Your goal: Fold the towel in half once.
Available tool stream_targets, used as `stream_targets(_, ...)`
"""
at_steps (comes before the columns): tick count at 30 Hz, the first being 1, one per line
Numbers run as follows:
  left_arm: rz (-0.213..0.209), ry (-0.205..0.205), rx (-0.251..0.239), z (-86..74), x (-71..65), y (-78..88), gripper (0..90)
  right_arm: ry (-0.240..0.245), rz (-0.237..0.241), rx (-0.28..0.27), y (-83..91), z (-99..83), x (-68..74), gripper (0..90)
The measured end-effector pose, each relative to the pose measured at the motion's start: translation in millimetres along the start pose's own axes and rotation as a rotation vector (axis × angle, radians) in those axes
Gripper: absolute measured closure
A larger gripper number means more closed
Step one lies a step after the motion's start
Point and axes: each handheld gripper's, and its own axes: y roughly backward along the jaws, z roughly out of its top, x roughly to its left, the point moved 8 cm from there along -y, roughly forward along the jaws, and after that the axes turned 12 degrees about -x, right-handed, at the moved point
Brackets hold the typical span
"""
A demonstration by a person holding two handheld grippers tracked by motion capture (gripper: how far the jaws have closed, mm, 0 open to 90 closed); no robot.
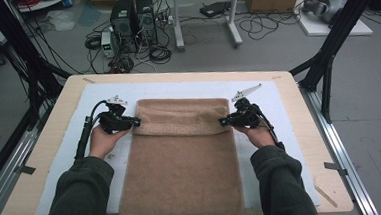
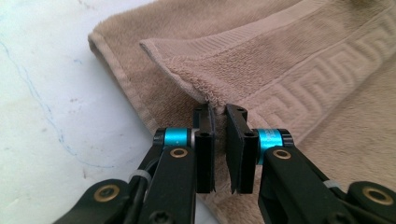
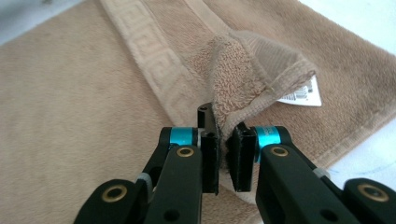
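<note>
A tan towel (image 1: 181, 158) lies lengthwise on the white mat, its far end folded back toward me. At the fold's left edge my left gripper (image 1: 135, 123) is shut on the towel's edge; in the left gripper view the upper layer (image 2: 219, 79) with its key-pattern band runs down between the black pads (image 2: 221, 140). My right gripper (image 1: 224, 120) is shut on the fold's right edge. In the right gripper view the corner (image 3: 261, 70) stands bunched up out of the pads (image 3: 224, 149), and a white label (image 3: 303, 95) shows behind it.
The white mat (image 1: 98, 103) covers a wooden table (image 1: 45, 141). The towel's near end hangs over the front edge. Black frame posts (image 1: 334, 33) stand at both sides, and computers with cables (image 1: 133, 26) sit on the floor beyond.
</note>
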Motion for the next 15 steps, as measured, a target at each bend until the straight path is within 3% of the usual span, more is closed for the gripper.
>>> stream_targets(4, -0.034, -0.03, -0.074, 10.7, -14.0, 19.6, 81.9, 0.015, 0.021, -0.018, 12.3, 4.6, 8.4, 85.2)
stream_targets(6, -0.048, -0.042, -0.087, 6.3, -22.8, 30.8, 82.0, 0.023, 0.042, -0.042, 22.0, 6.3, 17.6, 85.3)
stream_targets(10, -0.077, -0.049, -0.13, -21.0, -42.5, 62.8, 82.1, 0.052, 0.08, -0.07, 40.8, -2.2, 40.5, 85.6)
stream_targets(13, -0.155, -0.069, -0.168, -49.9, -70.1, 92.0, 81.7, 0.078, 0.135, -0.057, 57.7, -30.0, 71.7, 85.6)
stream_targets(14, -0.18, -0.068, -0.164, -60.0, -77.8, 100.2, 80.0, 0.082, 0.172, -0.059, 63.2, -39.9, 84.0, 83.2)
stream_targets(15, -0.193, -0.06, -0.155, -68.3, -82.0, 106.7, 69.9, 0.077, 0.204, -0.06, 68.5, -48.7, 94.8, 72.2)
